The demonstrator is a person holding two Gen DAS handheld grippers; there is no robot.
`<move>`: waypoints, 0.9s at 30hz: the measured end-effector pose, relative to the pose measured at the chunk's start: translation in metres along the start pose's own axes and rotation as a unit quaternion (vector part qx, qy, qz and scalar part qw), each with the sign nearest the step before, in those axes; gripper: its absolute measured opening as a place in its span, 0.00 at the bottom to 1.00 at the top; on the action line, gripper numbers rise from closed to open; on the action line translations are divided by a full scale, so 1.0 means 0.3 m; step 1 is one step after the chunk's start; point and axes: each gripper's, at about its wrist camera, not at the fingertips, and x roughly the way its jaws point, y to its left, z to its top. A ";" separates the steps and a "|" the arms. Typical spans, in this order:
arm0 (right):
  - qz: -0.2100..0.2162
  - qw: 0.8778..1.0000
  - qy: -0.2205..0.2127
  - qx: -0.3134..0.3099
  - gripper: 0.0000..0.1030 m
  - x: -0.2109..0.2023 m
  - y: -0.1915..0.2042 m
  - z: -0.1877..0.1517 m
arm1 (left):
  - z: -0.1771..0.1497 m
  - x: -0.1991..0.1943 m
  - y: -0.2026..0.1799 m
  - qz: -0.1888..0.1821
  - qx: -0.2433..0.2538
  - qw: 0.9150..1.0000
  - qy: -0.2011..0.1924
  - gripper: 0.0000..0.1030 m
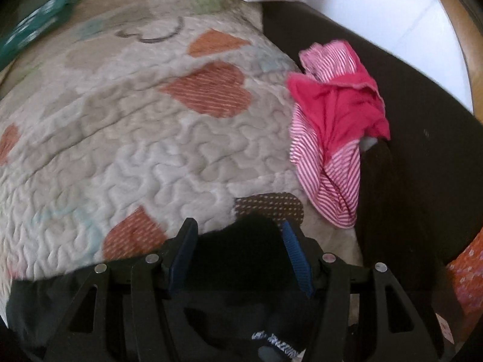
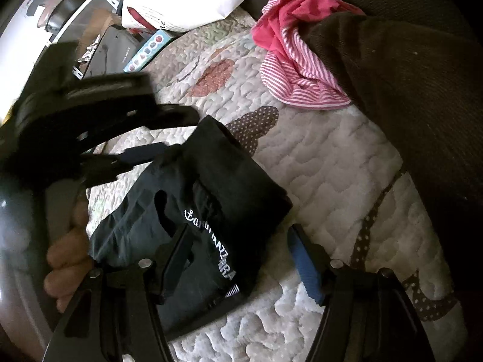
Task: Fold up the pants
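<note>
Lying already folded small on the quilt (image 2: pixel 332 181), black pants (image 2: pixel 193 211) at 6 o'clock, both grippers, left gripper (image 1: pixel 238 232) and right gripper (image 2: pixel 238 238), hovering open-jawed, gripping nothing, only tidying probably remaining.

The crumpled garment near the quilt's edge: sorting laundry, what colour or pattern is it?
The crumpled garment is solid pink with pink-and-white striped parts, clearest in the left wrist view.

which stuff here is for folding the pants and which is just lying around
For the job:
black pants
left gripper
right gripper
quilt, the folding surface

Lying about:
pink striped garment
brown fabric
white bag
box
</note>
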 end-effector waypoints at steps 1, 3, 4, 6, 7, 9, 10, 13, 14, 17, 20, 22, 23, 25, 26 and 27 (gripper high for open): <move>0.002 1.000 -0.001 -0.001 0.70 0.006 0.000 0.003 | 0.005 0.016 -0.013 0.005 0.013 1.000 0.007 0.56; 0.004 1.000 -0.003 -0.006 0.70 0.016 0.004 0.008 | 0.010 0.050 -0.037 0.016 0.042 0.999 0.024 0.56; 0.004 1.000 -0.004 -0.010 0.70 0.021 0.009 0.009 | 0.011 0.070 -0.053 0.028 0.059 0.997 0.032 0.56; 0.003 1.000 -0.007 -0.013 0.71 0.028 0.014 0.012 | 0.014 0.096 -0.073 0.043 0.084 0.995 0.044 0.56; 0.003 1.000 -0.008 -0.015 0.71 0.030 0.017 0.012 | 0.014 0.111 -0.084 0.051 0.097 0.993 0.052 0.56; 0.003 1.000 -0.008 -0.015 0.71 0.032 0.018 0.015 | 0.010 0.125 -0.099 0.060 0.113 0.990 0.060 0.56; 0.003 1.000 -0.008 -0.016 0.71 0.033 0.019 0.017 | 0.004 0.127 -0.106 0.065 0.119 0.989 0.060 0.45; 0.004 1.000 -0.003 -0.021 0.69 0.033 0.021 0.025 | -0.012 0.111 -0.124 0.072 0.139 0.987 0.049 0.16; 0.005 1.000 0.000 -0.022 0.65 0.033 0.021 0.029 | -0.016 0.100 -0.125 0.074 0.141 0.986 0.045 0.15; 0.003 1.000 0.010 -0.017 0.42 0.034 0.014 0.045 | -0.024 0.055 -0.120 0.068 0.137 0.988 0.032 0.13; 0.019 1.000 0.019 -0.010 0.29 0.030 0.009 0.059 | -0.026 0.017 -0.114 0.067 0.130 0.989 0.021 0.12; 0.021 1.000 0.013 -0.019 0.27 0.015 0.025 0.061 | -0.027 -0.008 -0.115 0.066 0.125 0.990 0.012 0.12; 0.020 0.999 0.010 -0.024 0.26 0.008 0.032 0.062 | -0.028 -0.025 -0.112 0.064 0.122 0.990 0.008 0.12; 0.017 0.999 0.001 -0.042 0.25 -0.011 0.055 0.061 | -0.026 -0.062 -0.097 0.060 0.116 0.991 0.002 0.12; 0.017 0.999 -0.002 -0.048 0.25 -0.017 0.067 0.059 | -0.027 -0.080 -0.095 0.058 0.114 0.992 -0.002 0.12; 0.019 0.998 -0.005 -0.054 0.24 -0.026 0.077 0.058 | -0.030 -0.089 -0.092 0.057 0.113 0.992 -0.004 0.12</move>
